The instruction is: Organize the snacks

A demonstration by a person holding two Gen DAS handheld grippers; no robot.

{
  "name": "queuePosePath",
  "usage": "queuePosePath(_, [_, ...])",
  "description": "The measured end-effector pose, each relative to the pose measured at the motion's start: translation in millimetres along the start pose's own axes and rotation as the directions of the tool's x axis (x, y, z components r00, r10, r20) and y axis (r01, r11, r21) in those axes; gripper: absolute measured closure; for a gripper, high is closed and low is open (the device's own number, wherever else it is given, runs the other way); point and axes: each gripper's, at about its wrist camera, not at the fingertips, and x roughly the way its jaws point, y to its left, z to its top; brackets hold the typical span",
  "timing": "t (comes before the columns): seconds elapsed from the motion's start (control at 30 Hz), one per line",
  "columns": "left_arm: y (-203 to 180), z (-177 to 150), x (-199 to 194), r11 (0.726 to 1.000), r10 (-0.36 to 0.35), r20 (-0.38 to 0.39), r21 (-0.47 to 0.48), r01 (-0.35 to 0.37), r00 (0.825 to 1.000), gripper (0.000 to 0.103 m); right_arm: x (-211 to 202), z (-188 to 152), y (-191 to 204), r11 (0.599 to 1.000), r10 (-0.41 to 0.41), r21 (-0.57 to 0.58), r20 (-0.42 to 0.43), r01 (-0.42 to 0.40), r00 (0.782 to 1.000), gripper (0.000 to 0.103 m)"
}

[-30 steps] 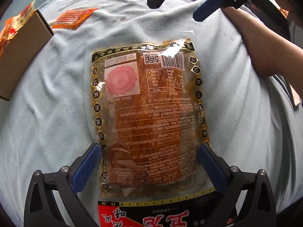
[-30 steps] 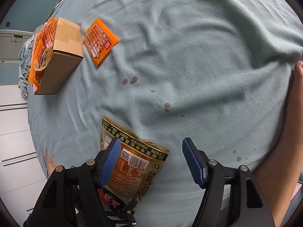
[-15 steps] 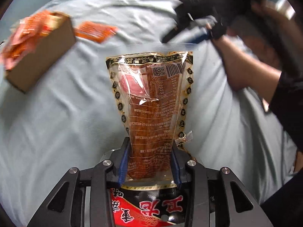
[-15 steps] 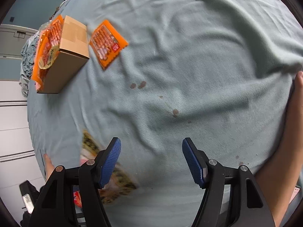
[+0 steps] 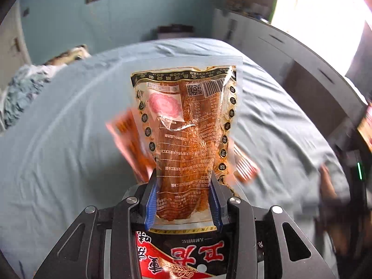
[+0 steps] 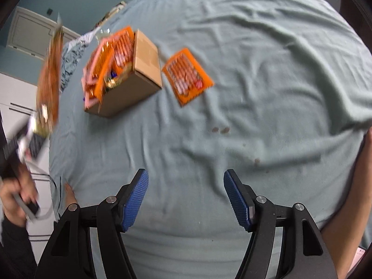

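My left gripper (image 5: 183,179) is shut on the lower part of a clear pouch of red-brown spicy strips (image 5: 186,116) and holds it upright in the air above the blue-green sheet (image 5: 58,151). Blurred orange packets (image 5: 126,139) show behind the pouch. In the right wrist view the same pouch (image 6: 50,76) hangs at the far left, beside a cardboard box (image 6: 130,93) stuffed with orange packets. One orange packet (image 6: 187,76) lies flat on the sheet just right of the box. My right gripper (image 6: 185,174) hovers open over bare sheet, nothing between its fingers.
Bunched bedding (image 5: 21,93) lies at the bed's far left. A dark cabinet (image 5: 313,81) runs along the right side. A person's arm (image 6: 362,174) rests at the sheet's right edge. White drawers (image 6: 14,107) stand left of the bed. Small brown stains (image 6: 219,129) mark the sheet.
The left gripper closed on the pouch, lifted it off the sheet and swung it up and left toward the box. The right gripper rose slightly and stayed open.
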Motion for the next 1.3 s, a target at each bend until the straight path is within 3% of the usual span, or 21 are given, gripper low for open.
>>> queuePosePath(0.17, [15, 48, 55, 0.99, 0.056, 0.002, -0.129, -0.056, 0.998, 0.064, 22, -13, 23, 0.991, -0.074, -0.115, -0.05, 0.068, 0.996, 0.036])
queuePosePath(0.23, [21, 48, 77, 0.979, 0.063, -0.027, -0.194, -0.067, 0.998, 0.057, 28, -16, 33, 0.985, -0.092, -0.155, -0.067, 0.08, 0.994, 0.036])
queuePosePath(0.33, [21, 38, 101, 0.962, 0.124, -0.083, -0.235, -0.14, 0.989, 0.058, 38, -22, 42, 0.976, -0.096, -0.204, -0.095, 0.075, 0.991, 0.036])
queuePosePath(0.4, [20, 34, 88, 0.962, 0.106, -0.036, -0.249, -0.112, 0.994, 0.053, 42, -24, 47, 0.972, -0.095, -0.225, -0.098, 0.071, 0.991, 0.036])
queuePosePath(0.43, [19, 33, 78, 0.965, 0.09, -0.009, -0.247, -0.09, 0.996, 0.041, 42, -25, 48, 0.97, -0.092, -0.235, -0.099, 0.067, 0.991, 0.036])
queuePosePath(0.5, [19, 30, 50, 0.971, 0.103, 0.021, -0.219, -0.096, 0.994, 0.029, 42, -24, 50, 0.968, -0.088, -0.242, -0.094, 0.063, 0.992, 0.036])
queuePosePath(0.7, [22, -1, -30, 0.981, 0.145, 0.035, -0.133, -0.139, 0.989, 0.024, 26, -22, 64, 0.964, -0.099, -0.251, -0.036, 0.086, 0.994, 0.036])
queuePosePath(0.77, [25, -25, -60, 0.978, 0.166, 0.035, -0.135, -0.16, 0.986, 0.018, 14, -24, 75, 0.955, -0.119, -0.271, 0.005, 0.116, 0.993, 0.036])
queuePosePath(0.83, [31, -48, -86, 0.974, 0.178, 0.047, -0.152, -0.169, 0.983, 0.0, 0, -29, 89, 0.938, -0.155, -0.305, 0.061, 0.166, 0.986, 0.036])
queuePosePath(0.9, [37, -77, -114, 0.97, 0.18, 0.063, -0.174, -0.167, 0.982, 0.0, -18, -36, 107, 0.916, -0.181, -0.339, 0.127, 0.214, 0.975, 0.036])
queuePosePath(0.97, [42, -100, -130, 0.969, 0.184, 0.022, -0.173, -0.177, 0.983, 0.0, -34, -45, 122, 0.908, -0.185, -0.348, 0.171, 0.235, 0.968, 0.036])
queuePosePath(1.13, [41, -143, -146, 0.968, 0.231, -0.062, -0.081, -0.236, 0.971, 0.0, -71, -72, 160, 0.896, -0.213, -0.332, 0.258, 0.294, 0.942, 0.036])
queuePosePath(1.27, [41, -168, -143, 0.962, 0.273, -0.099, 0.018, -0.272, 0.957, 0.0, -78, -103, 180, 0.83, -0.239, -0.447, 0.255, 0.333, 0.937, 0.036])
queuePosePath(1.3, [40, -174, -142, 0.959, 0.282, -0.102, 0.038, -0.28, 0.954, 0.0, -77, -110, 181, 0.808, -0.265, -0.464, 0.265, 0.364, 0.927, 0.036])
